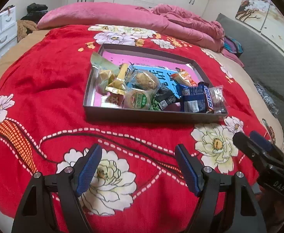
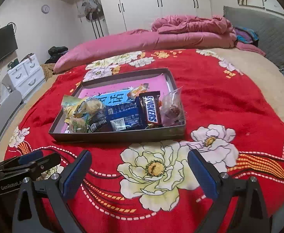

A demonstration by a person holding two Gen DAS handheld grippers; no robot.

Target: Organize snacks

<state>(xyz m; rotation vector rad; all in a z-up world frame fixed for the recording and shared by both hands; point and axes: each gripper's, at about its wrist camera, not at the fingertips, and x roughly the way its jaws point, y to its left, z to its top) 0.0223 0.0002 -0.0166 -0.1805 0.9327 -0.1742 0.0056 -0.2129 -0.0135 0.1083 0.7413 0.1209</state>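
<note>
Two tools hang over the red flowered blanket (image 2: 210,89) on the bed, both short of the shallow grey tray (image 2: 122,135). Left tool (image 1: 138,165) has its blue pads spread wide with nothing between them; right tool (image 2: 140,172) stands just as open and empty. Snacks are heaped in the near end of the tray: a Snickers bar (image 2: 151,108) lies on a blue wrapper (image 2: 126,119), a clear bag (image 2: 173,108) sits beside it, and what seems a wrapped bun (image 1: 144,79) is further left. Behind lies a pink quilt (image 2: 180,33).
</note>
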